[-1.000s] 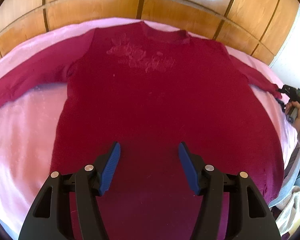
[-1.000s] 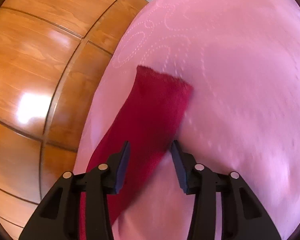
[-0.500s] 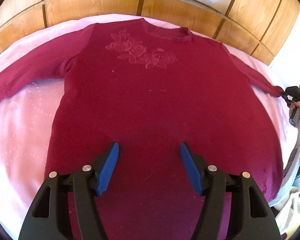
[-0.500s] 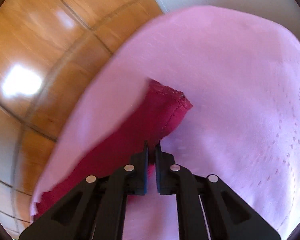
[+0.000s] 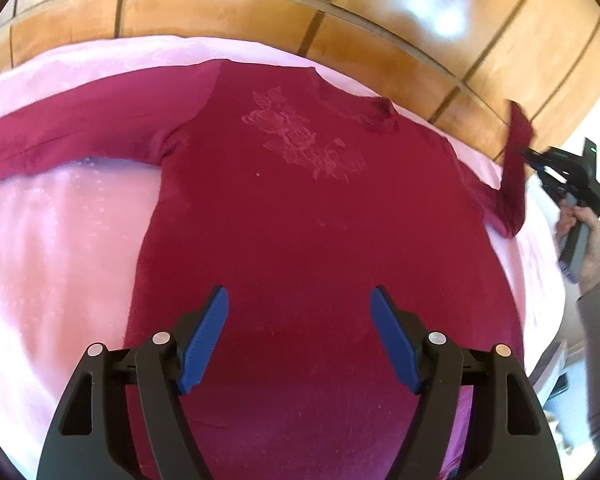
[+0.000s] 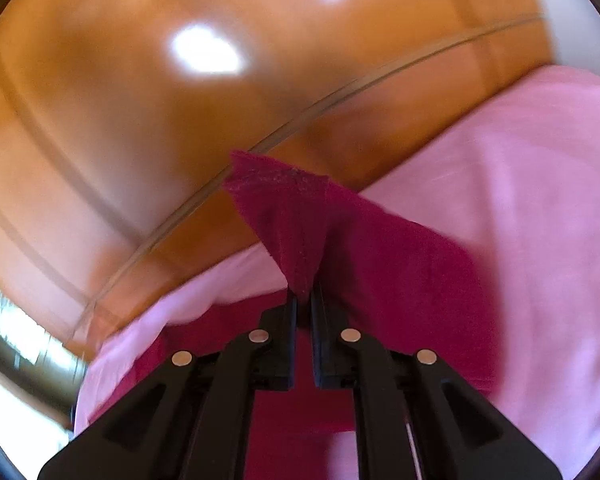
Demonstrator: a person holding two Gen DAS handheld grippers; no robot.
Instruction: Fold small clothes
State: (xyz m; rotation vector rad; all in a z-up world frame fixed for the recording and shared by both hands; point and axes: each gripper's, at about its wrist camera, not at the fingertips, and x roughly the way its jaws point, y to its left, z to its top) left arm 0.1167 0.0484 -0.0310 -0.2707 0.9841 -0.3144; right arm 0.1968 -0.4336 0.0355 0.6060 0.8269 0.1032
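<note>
A dark red long-sleeved sweater (image 5: 300, 216) with a flower pattern on the chest lies flat, front up, on a pink bedspread (image 5: 60, 248). My left gripper (image 5: 300, 336) is open and empty, hovering over the sweater's lower body. My right gripper (image 6: 304, 300) is shut on the right sleeve cuff (image 6: 288, 216) and holds it lifted off the bed. In the left wrist view that gripper (image 5: 556, 168) is at the far right with the sleeve (image 5: 514, 172) hanging up from it. The left sleeve (image 5: 76, 136) lies stretched out flat.
A glossy wooden headboard (image 5: 260, 12) runs along the far side of the bed and fills the upper right wrist view (image 6: 180, 120). The bed's right edge (image 5: 540, 280) drops off beside the person's hand (image 5: 580, 236).
My right gripper closed on the right sleeve cuff, then lifted it off the bedspread and swung it up and inward. My left gripper stayed open and shifted slightly over the sweater.
</note>
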